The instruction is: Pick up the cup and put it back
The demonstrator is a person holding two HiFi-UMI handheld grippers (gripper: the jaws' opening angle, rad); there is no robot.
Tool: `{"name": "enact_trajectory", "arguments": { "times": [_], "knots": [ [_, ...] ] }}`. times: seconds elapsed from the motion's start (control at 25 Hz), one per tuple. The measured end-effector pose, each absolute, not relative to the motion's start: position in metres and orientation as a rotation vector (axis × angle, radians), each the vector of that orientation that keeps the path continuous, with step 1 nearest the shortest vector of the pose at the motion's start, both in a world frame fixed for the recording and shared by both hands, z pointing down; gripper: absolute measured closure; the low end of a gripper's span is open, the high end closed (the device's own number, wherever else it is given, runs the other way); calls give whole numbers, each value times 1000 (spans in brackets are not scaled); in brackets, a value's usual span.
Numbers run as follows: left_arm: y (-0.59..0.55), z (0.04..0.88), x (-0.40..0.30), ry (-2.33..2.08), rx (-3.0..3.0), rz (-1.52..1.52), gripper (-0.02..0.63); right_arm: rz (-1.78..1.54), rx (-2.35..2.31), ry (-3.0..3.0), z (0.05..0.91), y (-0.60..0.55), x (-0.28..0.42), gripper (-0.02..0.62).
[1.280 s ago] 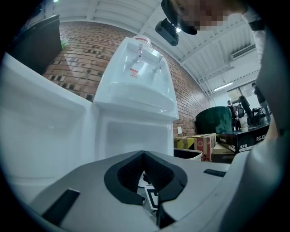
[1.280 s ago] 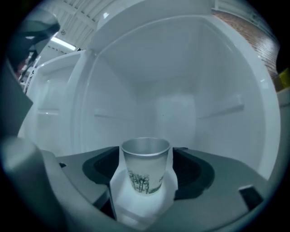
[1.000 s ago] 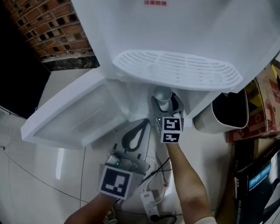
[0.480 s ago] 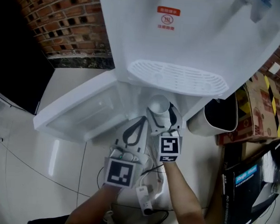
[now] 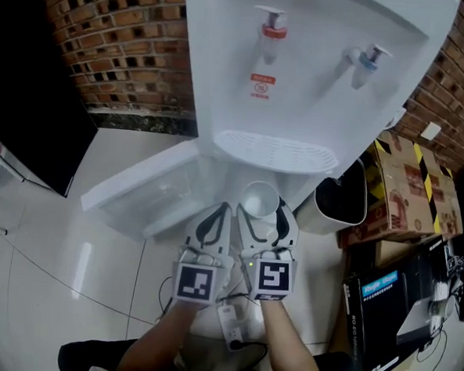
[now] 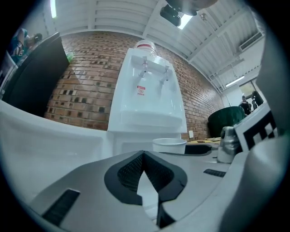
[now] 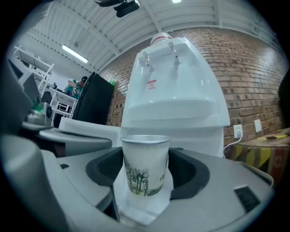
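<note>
Right gripper (image 7: 145,174): the fingers (image 7: 105,168) stand wide apart and press on either side of the cup (image 7: 145,165), a white paper one with a tree print, held upright between them. Left gripper (image 6: 144,156): the fingers are closed tip to tip, with nothing between them. Both grippers lie side by side in front of the water dispenser (image 5: 301,83), below its drip tray (image 5: 273,150). The cup (image 5: 260,198) is held before the dispenser's lower cabinet, whose door (image 5: 137,191) stands open on the left gripper's side.
</note>
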State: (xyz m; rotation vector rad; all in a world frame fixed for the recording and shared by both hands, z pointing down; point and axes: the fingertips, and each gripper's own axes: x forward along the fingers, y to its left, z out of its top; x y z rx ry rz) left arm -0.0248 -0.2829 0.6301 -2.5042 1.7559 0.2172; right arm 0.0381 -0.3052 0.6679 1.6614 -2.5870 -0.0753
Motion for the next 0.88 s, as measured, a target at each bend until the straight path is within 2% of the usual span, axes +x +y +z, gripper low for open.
{"name": "enact_trajectory", "arguments": {
  "times": [0.36,0.88],
  "knots": [
    [-279,602,-10,1629,-2499,249,606,-73,1744,-2554,626,-286,62,273],
    [-274,606,0,1620,-2525,286,606,-44,1761,-2533,641,-287,69,273]
  ]
}}
